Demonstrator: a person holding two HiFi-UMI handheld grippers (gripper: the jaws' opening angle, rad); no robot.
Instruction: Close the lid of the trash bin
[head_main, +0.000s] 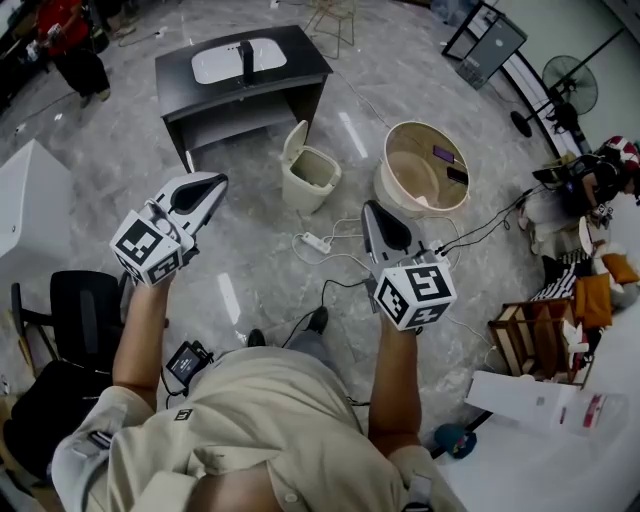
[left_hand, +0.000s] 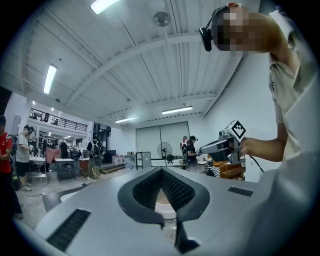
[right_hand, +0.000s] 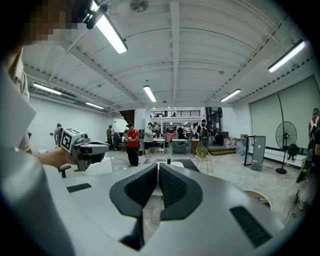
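text: none legible | shirt tag (head_main: 183, 414): apparently too small to read

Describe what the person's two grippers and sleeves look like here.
The left gripper and right gripper are pale grey shells tapering to a point, with dark ribbed tongs. Each carries a white cube, left and right, printed with black square markers. The person wears a beige short-sleeved shirt.

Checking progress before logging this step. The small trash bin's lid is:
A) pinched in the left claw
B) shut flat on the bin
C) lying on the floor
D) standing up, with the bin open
D: in the head view the lid stands upright at the rim of the trash bin, whose opening shows.
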